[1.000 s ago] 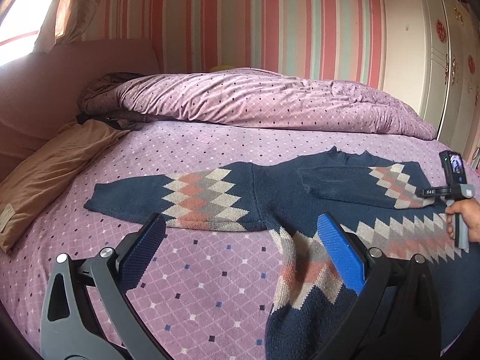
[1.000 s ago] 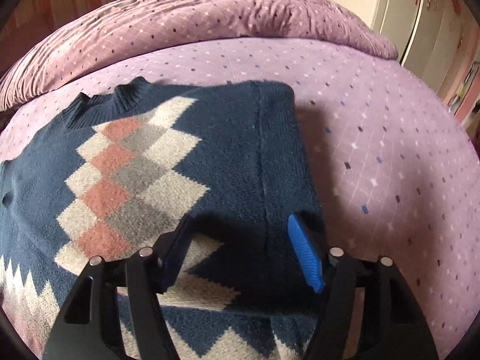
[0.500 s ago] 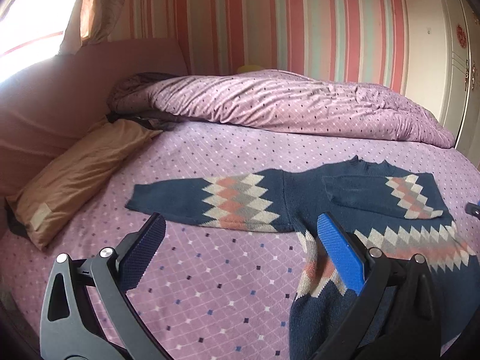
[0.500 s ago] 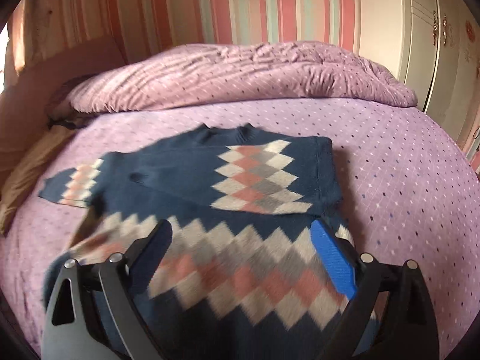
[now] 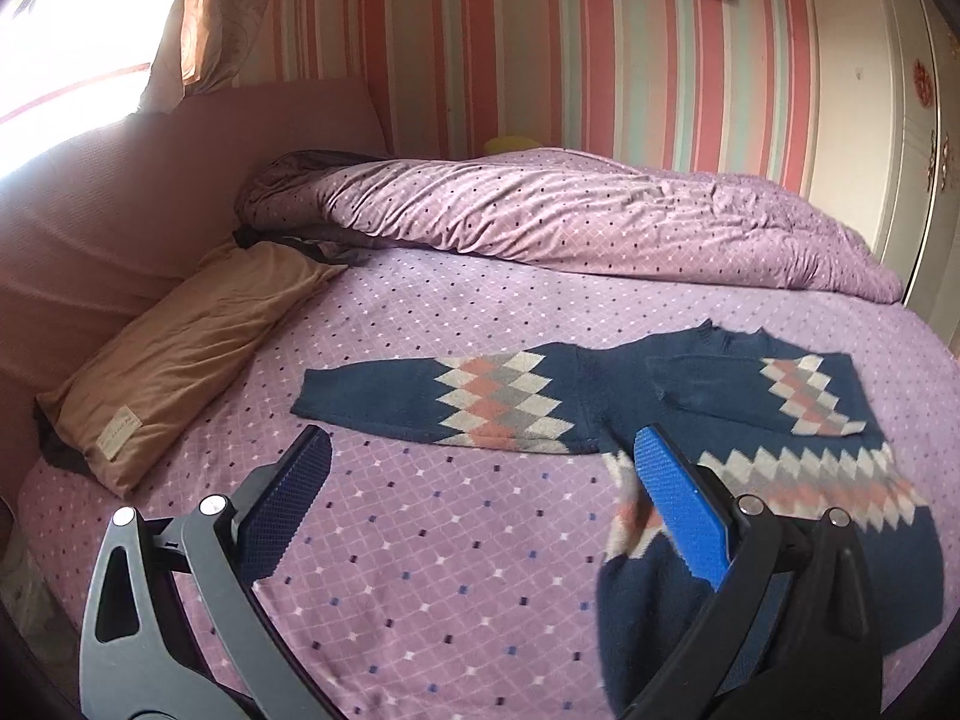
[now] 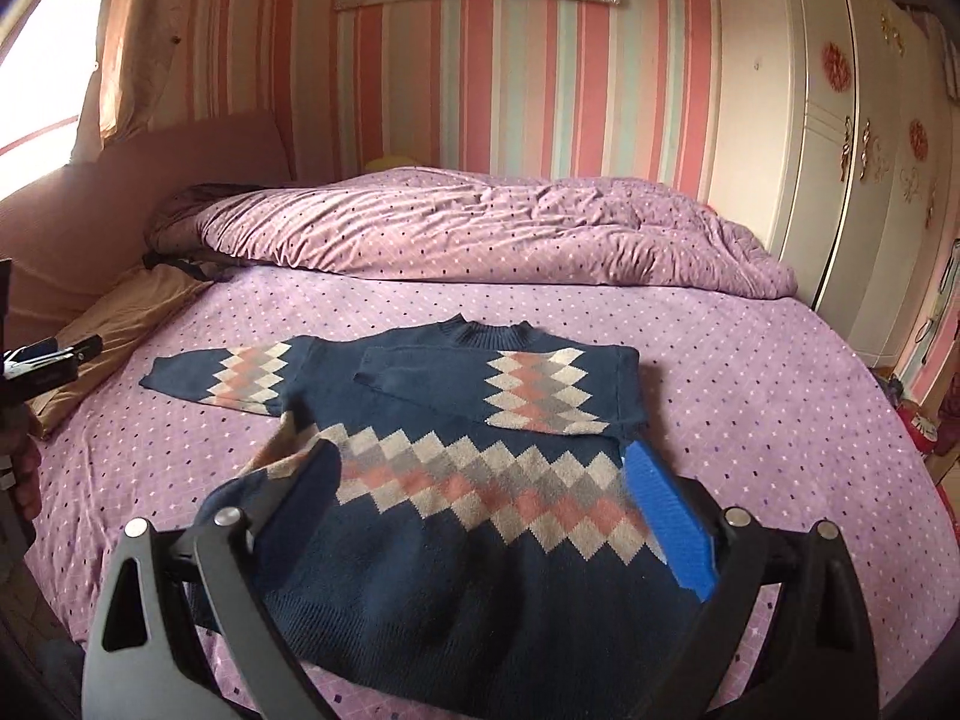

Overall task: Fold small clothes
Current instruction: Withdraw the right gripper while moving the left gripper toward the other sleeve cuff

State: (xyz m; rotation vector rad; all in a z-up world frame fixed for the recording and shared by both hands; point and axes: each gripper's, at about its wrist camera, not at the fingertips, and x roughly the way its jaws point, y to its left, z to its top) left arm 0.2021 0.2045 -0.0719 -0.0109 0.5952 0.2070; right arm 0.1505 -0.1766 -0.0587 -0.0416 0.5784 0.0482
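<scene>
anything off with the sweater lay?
Sweater is half done: one sleeve folded across the chest, the other sleeve still stretched out flat. The body's edge below that sleeve is rucked up. No damage visible.

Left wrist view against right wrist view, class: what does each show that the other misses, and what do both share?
Only the left wrist view shows the tan pillow's label and the whole pillow. Only the right wrist view shows the wardrobe doors with gold handles and the sweater's whole hem. Both show the navy sweater with one sleeve folded and one spread, the quilt, and an open gripper.
</scene>
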